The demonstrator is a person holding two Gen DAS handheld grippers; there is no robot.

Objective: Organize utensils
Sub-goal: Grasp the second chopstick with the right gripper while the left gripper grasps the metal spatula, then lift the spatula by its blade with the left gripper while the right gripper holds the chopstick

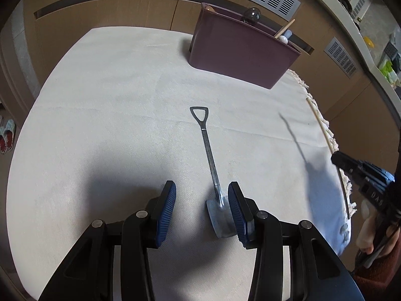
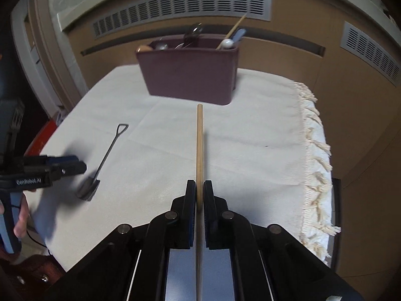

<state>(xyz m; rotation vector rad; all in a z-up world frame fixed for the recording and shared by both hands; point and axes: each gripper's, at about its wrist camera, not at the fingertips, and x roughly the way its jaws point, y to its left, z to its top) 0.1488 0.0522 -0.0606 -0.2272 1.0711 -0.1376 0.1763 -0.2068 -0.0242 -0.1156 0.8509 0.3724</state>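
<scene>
A metal shovel-shaped spoon point(image 1: 211, 165) lies flat on the white cloth, its blade toward me. My left gripper point(image 1: 201, 195) is open, low over the cloth, with the spoon's blade just inside its right finger. The spoon also shows in the right wrist view point(image 2: 100, 165), with the left gripper point(image 2: 75, 166) beside it. My right gripper point(image 2: 199, 188) is shut on a wooden chopstick point(image 2: 199, 145) that points ahead toward the maroon utensil holder point(image 2: 190, 75). The holder point(image 1: 240, 52) stands at the table's far side with several utensils in it.
The white cloth point(image 1: 112, 113) covers the table and has a tasselled fringe point(image 2: 315, 155) along the right edge. Wooden cabinets with vent grilles point(image 2: 180, 7) stand behind the table. The right gripper point(image 1: 361, 173) shows at the right edge of the left wrist view.
</scene>
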